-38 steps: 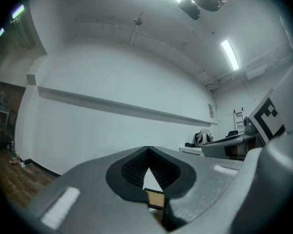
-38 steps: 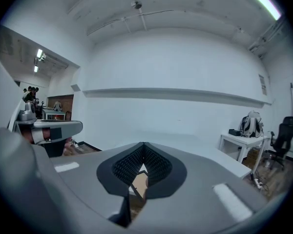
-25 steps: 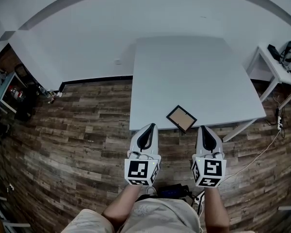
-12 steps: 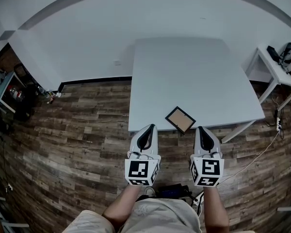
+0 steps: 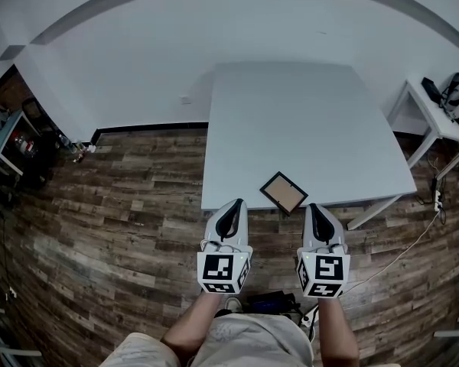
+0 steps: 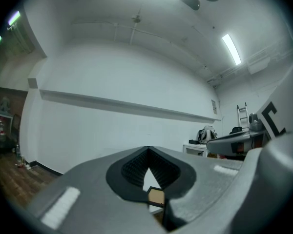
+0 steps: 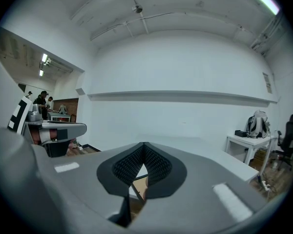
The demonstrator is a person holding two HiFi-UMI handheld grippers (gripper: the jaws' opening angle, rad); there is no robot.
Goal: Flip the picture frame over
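On the white surface [image 5: 306, 121], head view: picture frame [image 5: 284, 193] lies flat at the near edge, turned cornerwise, tan panel up inside a dark border. Both claws sit side by side over the wood floor [image 5: 122, 205], just short of that edge. Left claw [image 5: 233, 203] is near-left of the frame, right claw [image 5: 315, 207] near-right. The frame is ahead of and between them; neither touches it.

Left gripper view: jaws together at the tips, nothing gripped. Frame [image 6: 156, 196] shows low through the gap behind the pads, beyond the tips, slightly right of centre.

Right gripper view: jaws fully closed, empty. Frame [image 7: 139, 185] shows through the pad gap, ahead and slightly left, lying on the surface edge.
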